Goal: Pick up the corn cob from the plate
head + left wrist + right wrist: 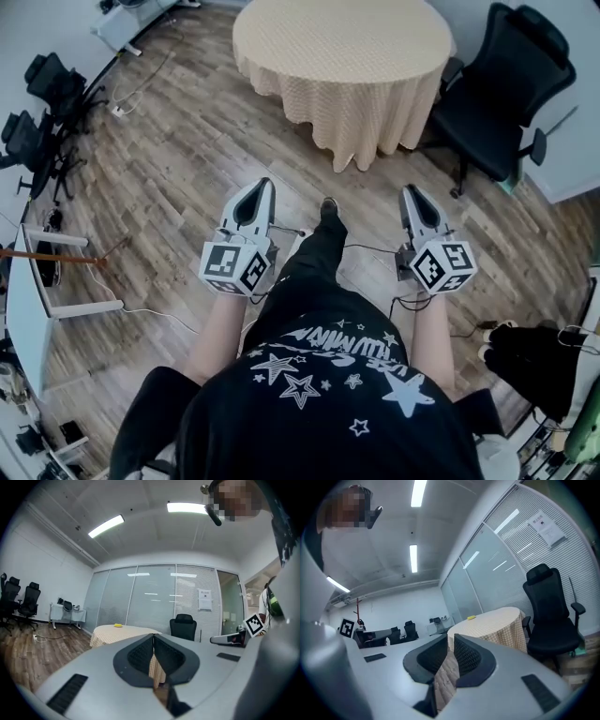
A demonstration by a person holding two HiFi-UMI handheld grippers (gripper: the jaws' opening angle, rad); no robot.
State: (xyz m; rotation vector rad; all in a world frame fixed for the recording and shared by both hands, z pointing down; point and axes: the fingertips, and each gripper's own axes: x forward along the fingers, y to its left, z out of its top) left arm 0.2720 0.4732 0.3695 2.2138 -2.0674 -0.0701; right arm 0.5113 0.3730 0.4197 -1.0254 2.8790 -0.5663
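A small yellow thing, probably the corn cob [118,625], lies on the round table [337,56] with a checked cloth, far ahead of both grippers. The right gripper view shows the same yellow thing [471,617] on the table top; I cannot make out a plate at this distance. In the head view the left gripper [265,185] and right gripper [410,191] are held level in front of the person, over the wooden floor and well short of the table. Both point toward it, jaws closed together with nothing between them.
A black office chair [506,84] stands right of the table. More black chairs [42,103] stand along the left wall, with a white desk [28,300] nearer at the left. Cables [141,89] trail over the floor. A dark bag [544,361] lies at the right.
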